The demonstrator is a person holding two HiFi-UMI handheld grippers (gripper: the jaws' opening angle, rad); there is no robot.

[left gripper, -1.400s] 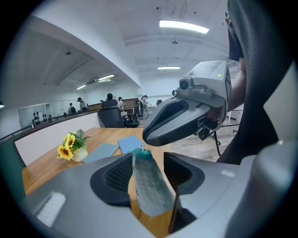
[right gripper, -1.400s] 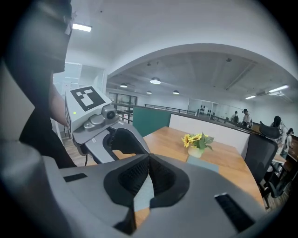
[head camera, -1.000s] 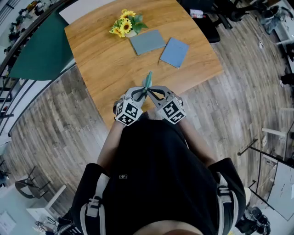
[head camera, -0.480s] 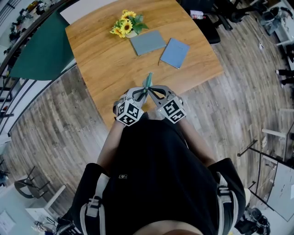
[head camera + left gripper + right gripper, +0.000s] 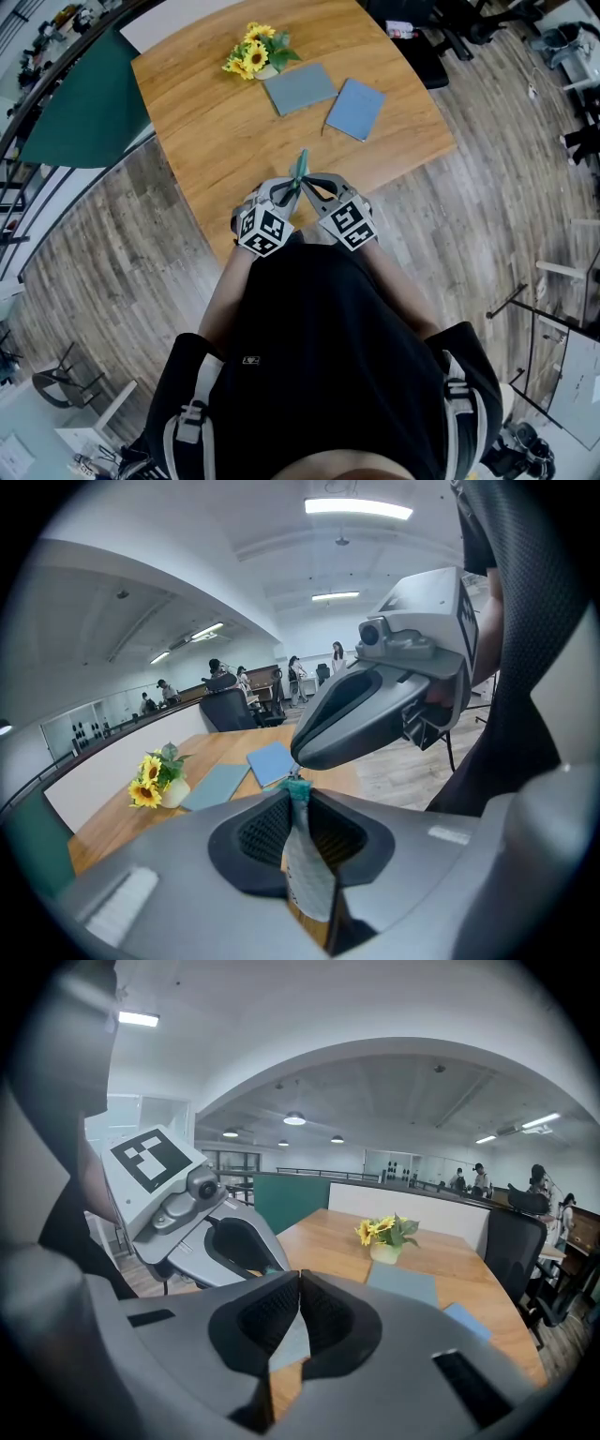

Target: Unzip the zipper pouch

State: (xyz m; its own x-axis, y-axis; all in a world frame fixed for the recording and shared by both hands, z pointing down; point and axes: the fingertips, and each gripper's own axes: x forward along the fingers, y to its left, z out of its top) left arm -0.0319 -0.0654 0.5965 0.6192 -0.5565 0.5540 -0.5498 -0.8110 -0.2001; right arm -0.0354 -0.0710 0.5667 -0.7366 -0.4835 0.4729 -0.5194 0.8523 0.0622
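Observation:
A slim teal-grey zipper pouch (image 5: 300, 168) stands on edge above the near edge of the wooden table (image 5: 206, 122), held between both grippers. My left gripper (image 5: 293, 191) is shut on the pouch's fabric (image 5: 306, 866), which fills the gap between its pads; its jaws have just been closing on it. My right gripper (image 5: 306, 186) comes in from the right. Its tips (image 5: 298, 765) meet at the pouch's teal top end, where a small zipper pull shows. In the right gripper view the jaws (image 5: 298, 1281) are pressed together, with grey pouch fabric (image 5: 291, 1346) below them.
A pot of sunflowers (image 5: 255, 54), a grey flat pouch (image 5: 300, 86) and a blue one (image 5: 356, 107) lie at the table's far side. A green panel (image 5: 89, 108) stands left of the table. Plank floor surrounds it, and an office chair (image 5: 427, 52) stands at the back right.

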